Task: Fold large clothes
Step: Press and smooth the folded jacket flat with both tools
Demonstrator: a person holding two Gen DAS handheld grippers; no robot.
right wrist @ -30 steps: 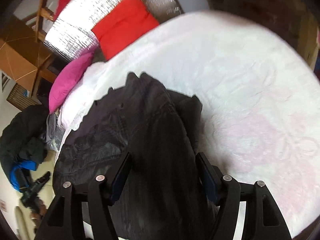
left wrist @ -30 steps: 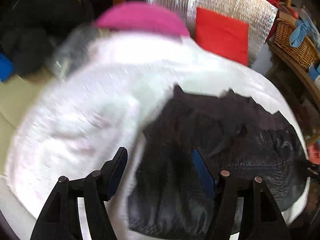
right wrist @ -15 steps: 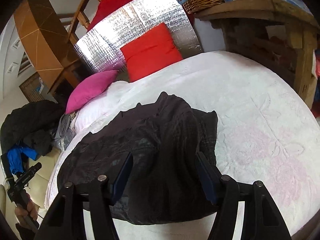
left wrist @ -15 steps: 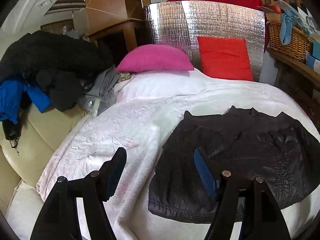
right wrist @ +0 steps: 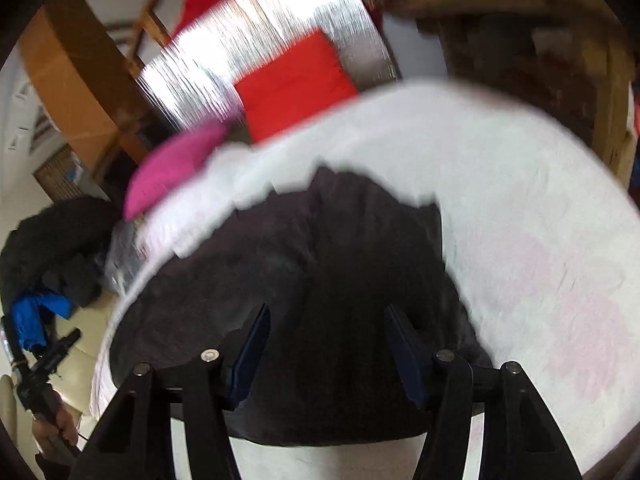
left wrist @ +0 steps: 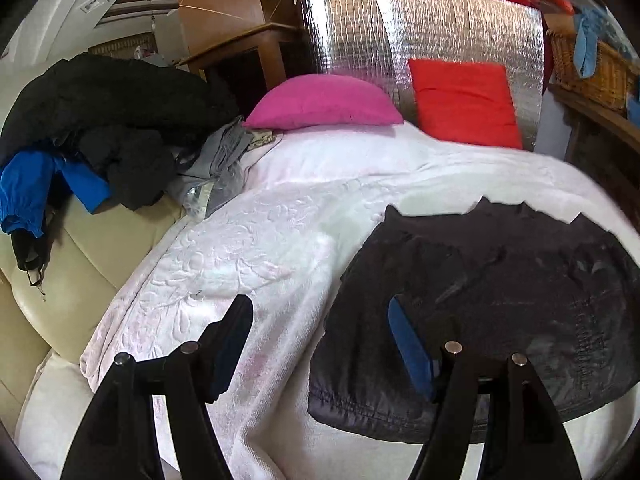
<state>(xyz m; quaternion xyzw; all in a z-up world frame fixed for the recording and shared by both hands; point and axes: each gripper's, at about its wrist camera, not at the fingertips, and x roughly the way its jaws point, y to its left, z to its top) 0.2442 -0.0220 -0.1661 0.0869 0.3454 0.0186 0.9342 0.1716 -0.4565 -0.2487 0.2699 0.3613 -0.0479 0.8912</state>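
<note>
From the left wrist, the left claw point(left wrist: 320, 344) hangs with its jaws spread and nothing between them, above the near part of a bed covered by a white embossed blanket point(left wrist: 248, 248). The black jacket point(left wrist: 500, 312) lies folded and flat on the blanket, to the right; the claw's right finger stands over its left edge, though contact cannot be told. At the far end of the bed are a pink pillow point(left wrist: 324, 102) and a red cushion point(left wrist: 464, 102) leaning on a silver quilted panel point(left wrist: 460, 28). On the left, a heap of dark and blue clothes point(left wrist: 100, 128) sits on a cream sofa point(left wrist: 76, 248). A wicker basket point(left wrist: 592, 68) stands far right.

From the right wrist, the picture is blurred. The right claw point(right wrist: 326, 344) hovers over the near middle of the black jacket point(right wrist: 320, 264), jaws spread and gripping nothing; whether the pads touch the cloth cannot be told. White blanket point(right wrist: 520, 208) stretches to the right. At the lower left a hand point(right wrist: 52, 424) holds the other tool.
</note>
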